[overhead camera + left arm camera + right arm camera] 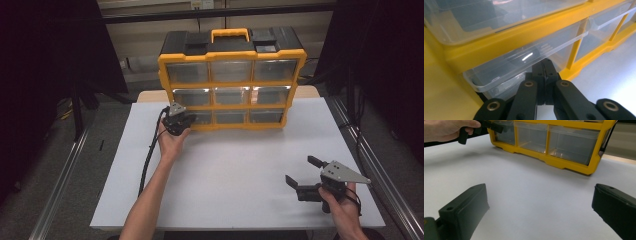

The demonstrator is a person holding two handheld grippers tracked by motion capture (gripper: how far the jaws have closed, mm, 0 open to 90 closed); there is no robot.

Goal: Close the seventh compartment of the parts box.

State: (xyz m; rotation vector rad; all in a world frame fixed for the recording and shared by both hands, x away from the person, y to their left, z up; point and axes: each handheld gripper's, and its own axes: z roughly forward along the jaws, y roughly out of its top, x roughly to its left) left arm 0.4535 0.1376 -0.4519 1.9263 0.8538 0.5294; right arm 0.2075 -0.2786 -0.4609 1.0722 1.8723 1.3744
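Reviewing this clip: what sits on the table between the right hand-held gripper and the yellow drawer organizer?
Nothing: the right gripper view shows only bare white table from the open right hand-held gripper to the yellow drawer organizer; the high view agrees.

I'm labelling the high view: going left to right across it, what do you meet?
Left tool at the organizer's bottom-left drawer → yellow organizer → right tool, apart on the white table.

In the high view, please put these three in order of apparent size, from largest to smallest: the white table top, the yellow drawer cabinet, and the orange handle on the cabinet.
1. White table top, the largest.
2. Yellow drawer cabinet.
3. Orange handle, clearly the smallest.
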